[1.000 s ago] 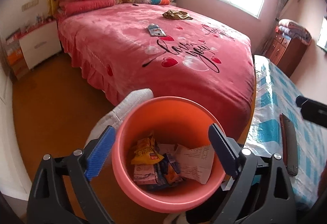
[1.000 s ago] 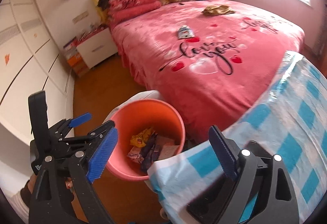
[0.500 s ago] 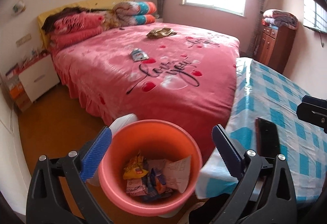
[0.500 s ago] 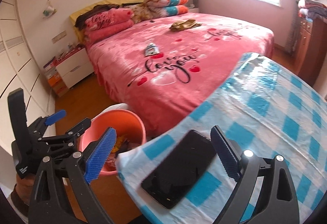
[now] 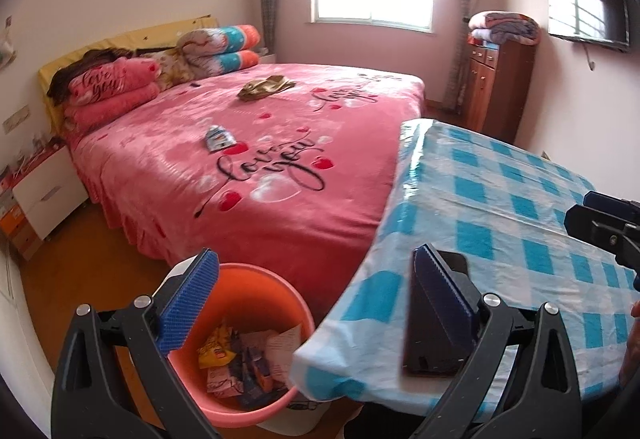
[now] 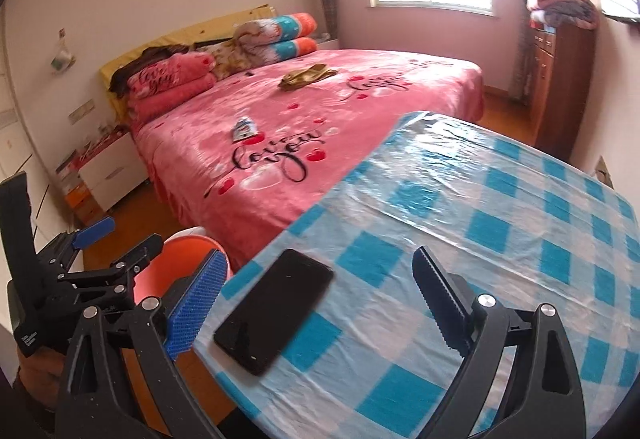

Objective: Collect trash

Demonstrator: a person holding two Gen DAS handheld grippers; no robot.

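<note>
Pink bed fills the room's middle, printed with hearts and script. Table under a blue-checked cloth stands just beside its foot. Orange bucket sits on the floor between bed and table corner, holding wrappers and paper. Left hand-held gripper hangs above bucket and table edge, fingers spread wide, nothing between them. Right hand-held gripper hovers over the table, likewise spread and empty. Black phone lies flat on the table near the corner, between the right fingers in view. Crumpled gold wrapper lies far up the bed; small blue-white packet lies mid-bed, well apart from both grippers.
</note>
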